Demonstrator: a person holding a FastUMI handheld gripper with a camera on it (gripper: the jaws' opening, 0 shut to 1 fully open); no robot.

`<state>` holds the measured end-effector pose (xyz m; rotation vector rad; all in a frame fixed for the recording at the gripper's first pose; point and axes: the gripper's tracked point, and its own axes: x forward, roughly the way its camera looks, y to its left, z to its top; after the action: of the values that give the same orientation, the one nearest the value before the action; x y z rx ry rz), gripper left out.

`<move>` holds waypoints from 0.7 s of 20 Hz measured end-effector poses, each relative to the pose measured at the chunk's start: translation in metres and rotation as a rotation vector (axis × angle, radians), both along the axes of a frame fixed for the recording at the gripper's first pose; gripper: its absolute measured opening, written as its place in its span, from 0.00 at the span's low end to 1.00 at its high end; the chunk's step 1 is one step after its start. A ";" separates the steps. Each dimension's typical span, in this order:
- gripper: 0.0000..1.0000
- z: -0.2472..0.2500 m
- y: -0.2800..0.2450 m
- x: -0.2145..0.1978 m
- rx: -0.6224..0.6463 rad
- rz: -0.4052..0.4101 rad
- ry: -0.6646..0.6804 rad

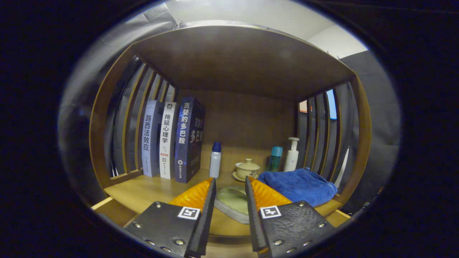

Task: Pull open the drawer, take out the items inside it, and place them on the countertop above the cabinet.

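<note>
Tool [230,183] fingers apart around, perhaps touching, pale green dish [233,199] on countertop [143,191].

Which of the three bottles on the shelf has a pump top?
The white bottle farthest right, behind the blue towel. The other two carry plain caps. The gripper is open.

Dim, warm light falls from above and ahead of the hand-held gripper [230,186], whose fingers stand apart around nothing. The shelf roof [236,61] is shadowed; the surface [143,191] shines softly. Fisheye bending curves the side slats [131,118]; focus stays sharp.
</note>
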<state>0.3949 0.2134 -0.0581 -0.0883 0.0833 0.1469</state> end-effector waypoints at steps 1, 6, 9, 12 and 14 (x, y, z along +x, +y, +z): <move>0.47 0.000 0.000 0.000 0.000 0.001 0.000; 0.54 -0.001 0.002 0.002 0.007 0.009 0.002; 0.72 0.002 0.001 0.000 0.020 0.009 -0.011; 0.79 0.004 -0.007 0.001 0.030 -0.020 -0.019; 0.92 0.003 -0.009 0.001 0.043 -0.025 -0.013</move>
<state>0.3964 0.2041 -0.0554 -0.0451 0.0679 0.1227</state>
